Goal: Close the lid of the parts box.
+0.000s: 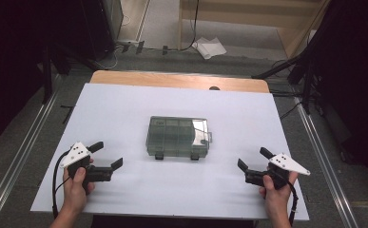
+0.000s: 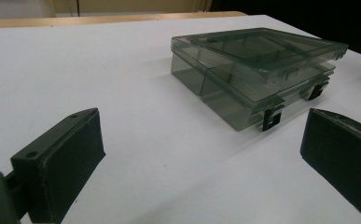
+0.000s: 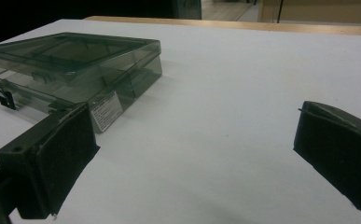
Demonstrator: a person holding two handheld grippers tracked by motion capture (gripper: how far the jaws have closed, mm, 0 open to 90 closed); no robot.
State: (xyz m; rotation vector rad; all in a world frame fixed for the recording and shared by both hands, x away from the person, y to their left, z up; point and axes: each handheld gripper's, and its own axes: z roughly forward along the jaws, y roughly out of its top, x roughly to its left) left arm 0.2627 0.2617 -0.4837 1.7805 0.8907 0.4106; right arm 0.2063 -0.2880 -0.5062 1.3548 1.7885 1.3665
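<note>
Overhead, white table [image 1: 124,109] bears closed box [image 1: 178,137] — dark room.

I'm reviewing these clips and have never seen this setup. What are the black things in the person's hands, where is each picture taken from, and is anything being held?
No robot here: a person holds a hand-operated two-jaw gripper in each hand. The high view looks down on the table from above the person's side; the left gripper is at the left, the right gripper at the right. The other two pictures come from cameras riding on each gripper, looking along its own black jaws, which rise from the bottom corners. On the white surface lies one thing, a smoky transparent plastic compartment box with its lid down and two dark latches on the side facing the person. Both grippers have their jaws spread wide, apart from the box, holding nothing.
</note>
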